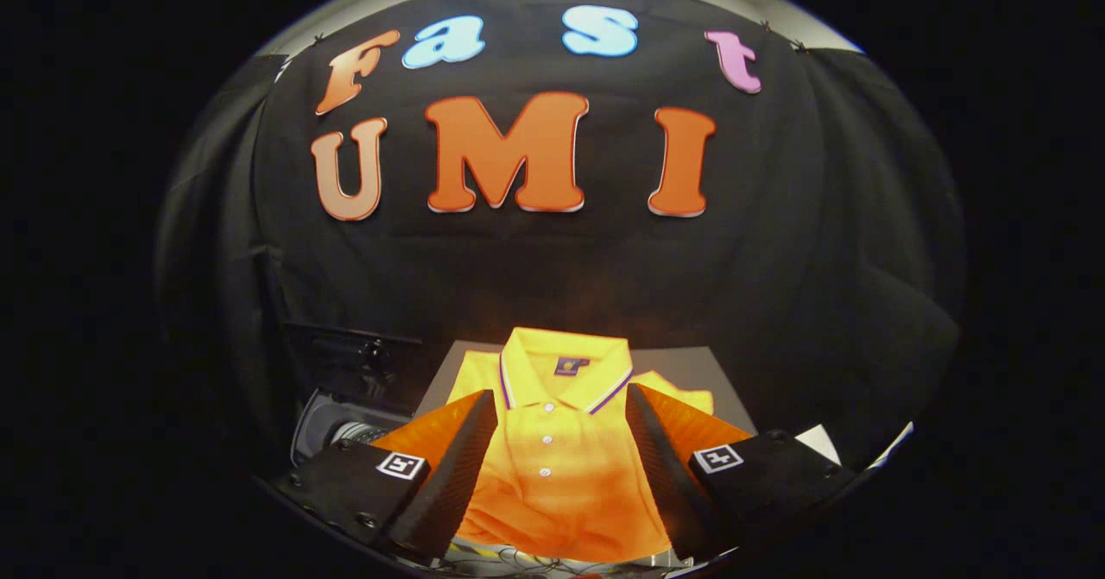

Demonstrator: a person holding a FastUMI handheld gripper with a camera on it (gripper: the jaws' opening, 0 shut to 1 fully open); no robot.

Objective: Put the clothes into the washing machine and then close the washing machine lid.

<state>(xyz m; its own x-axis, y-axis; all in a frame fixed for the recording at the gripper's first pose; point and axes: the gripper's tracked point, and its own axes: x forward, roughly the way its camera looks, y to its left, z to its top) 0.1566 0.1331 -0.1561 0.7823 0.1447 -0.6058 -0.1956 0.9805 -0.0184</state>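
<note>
A folded yellow-orange polo shirt [557, 441] with a striped collar and white buttons lies on a grey surface [682, 363], collar pointing away from me. My gripper [561, 406] hovers over it, open, fingers spread wide on either side of the button placket, nothing held between them. To the left of the left finger, a dark washing machine [345, 415] shows its round opening, with its dark lid [350, 342] raised behind it.
The booth's black cloth wall rises right behind the grey surface. A white sheet [820, 441] lies past the right finger, at the surface's right side. Loose cables [527, 562] run below the shirt's near edge.
</note>
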